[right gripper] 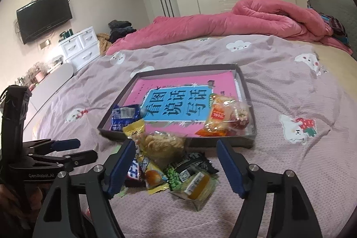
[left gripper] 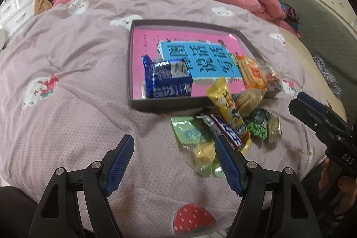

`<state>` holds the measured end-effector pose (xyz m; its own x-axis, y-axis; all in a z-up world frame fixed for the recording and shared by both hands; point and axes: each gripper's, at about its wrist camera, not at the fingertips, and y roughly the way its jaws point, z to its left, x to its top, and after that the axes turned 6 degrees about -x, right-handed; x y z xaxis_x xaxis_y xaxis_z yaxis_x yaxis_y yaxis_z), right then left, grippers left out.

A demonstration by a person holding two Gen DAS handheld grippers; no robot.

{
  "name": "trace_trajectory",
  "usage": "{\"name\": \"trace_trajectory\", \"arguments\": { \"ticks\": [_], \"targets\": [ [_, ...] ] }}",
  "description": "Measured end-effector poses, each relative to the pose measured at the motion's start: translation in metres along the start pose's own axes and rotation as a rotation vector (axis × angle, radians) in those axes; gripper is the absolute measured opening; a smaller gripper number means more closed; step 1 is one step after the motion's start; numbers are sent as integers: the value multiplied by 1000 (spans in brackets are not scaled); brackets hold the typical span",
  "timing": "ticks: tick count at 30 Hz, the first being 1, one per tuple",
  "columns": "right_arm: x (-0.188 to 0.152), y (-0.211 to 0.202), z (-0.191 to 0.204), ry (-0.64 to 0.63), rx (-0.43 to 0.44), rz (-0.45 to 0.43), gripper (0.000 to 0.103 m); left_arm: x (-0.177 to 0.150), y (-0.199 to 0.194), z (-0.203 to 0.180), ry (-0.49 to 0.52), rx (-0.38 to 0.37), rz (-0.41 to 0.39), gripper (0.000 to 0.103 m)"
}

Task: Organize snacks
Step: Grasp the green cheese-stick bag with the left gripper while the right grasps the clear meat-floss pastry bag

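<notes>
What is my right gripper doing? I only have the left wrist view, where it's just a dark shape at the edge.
Observer: The right gripper is open, fingers spread wide over the loose snack pile in front of the tray.
Operator: Which snack lies nearest to it?
Observer: A clear packet with yellow filling, beside the green pea packet.
Operator: What's behind the orange packet in the tray?
Observer: A clear packet of red round pieces, in the tray's near right corner, touching the orange packet.
</notes>
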<state>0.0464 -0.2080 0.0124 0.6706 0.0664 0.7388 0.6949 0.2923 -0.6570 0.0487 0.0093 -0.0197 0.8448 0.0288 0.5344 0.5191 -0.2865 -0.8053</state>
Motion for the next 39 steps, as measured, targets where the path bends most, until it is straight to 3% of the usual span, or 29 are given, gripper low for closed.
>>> {"name": "trace_trajectory", "arguments": {
  "ticks": [10, 30, 39],
  "targets": [
    [-4, 13, 5, -8, -10, 45, 82, -14, 31, 1, -14, -34, 109, 76],
    [-6, 60, 16, -26, -30, 123, 82, -8, 52, -10, -5, -46, 125, 76],
    [-2, 77, 10, 33, -9, 140, 82, -5, 61, -13, 2, -29, 133, 76]
  ]
}}
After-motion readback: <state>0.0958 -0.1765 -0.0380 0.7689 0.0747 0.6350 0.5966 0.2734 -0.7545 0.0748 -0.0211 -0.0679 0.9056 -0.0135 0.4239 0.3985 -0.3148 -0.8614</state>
